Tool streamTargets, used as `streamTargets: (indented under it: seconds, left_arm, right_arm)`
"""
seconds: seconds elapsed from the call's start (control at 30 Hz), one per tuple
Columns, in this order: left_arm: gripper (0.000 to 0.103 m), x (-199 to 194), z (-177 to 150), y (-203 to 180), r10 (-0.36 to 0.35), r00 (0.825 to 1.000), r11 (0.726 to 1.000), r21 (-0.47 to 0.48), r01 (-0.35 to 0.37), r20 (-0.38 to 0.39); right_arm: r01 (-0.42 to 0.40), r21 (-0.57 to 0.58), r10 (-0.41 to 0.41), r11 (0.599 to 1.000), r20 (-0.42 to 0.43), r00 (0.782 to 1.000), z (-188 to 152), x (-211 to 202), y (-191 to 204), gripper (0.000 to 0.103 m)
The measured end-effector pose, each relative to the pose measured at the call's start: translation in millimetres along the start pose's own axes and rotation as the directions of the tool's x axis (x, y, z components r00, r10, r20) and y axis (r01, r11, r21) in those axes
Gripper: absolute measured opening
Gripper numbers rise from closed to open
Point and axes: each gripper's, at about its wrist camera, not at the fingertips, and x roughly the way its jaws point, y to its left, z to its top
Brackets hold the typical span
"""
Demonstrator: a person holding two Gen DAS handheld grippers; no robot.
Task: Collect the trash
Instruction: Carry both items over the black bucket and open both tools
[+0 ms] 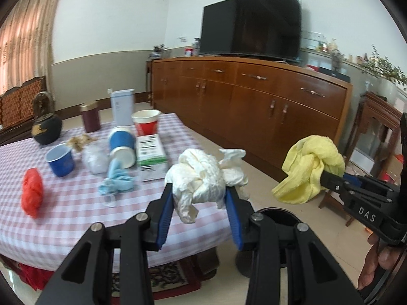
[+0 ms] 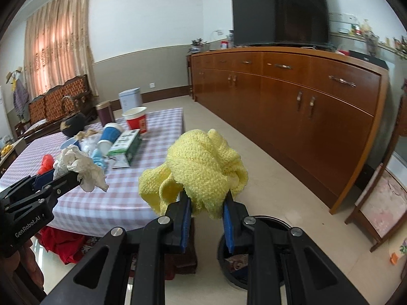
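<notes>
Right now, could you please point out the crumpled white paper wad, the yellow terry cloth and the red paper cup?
crumpled white paper wad (image 1: 201, 175), left wrist view, middle.
yellow terry cloth (image 2: 203, 162), right wrist view, middle.
red paper cup (image 1: 147, 126), left wrist view, side wall.

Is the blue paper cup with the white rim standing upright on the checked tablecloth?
No, the blue paper cup lies tipped on its side.

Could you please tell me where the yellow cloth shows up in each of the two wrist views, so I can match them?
Left wrist: yellow cloth at right of middle, clamped in the right gripper.
Right wrist: yellow cloth at centre, just above the blue pads.
Shared landmark: the television on the wooden sideboard.
</notes>
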Motion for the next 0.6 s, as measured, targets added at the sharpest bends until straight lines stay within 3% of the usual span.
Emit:
streamTargets:
  seconds: [0.6]
  left_arm:
    - [0.041,36,-6,-96,-0.172,0.983,0.979,0.1,0.178,-0.064]
  right_arm:
    - [0.121,0.072,-0.119,0.99,-0.037,0.992,-32,-26,-93,0.024]
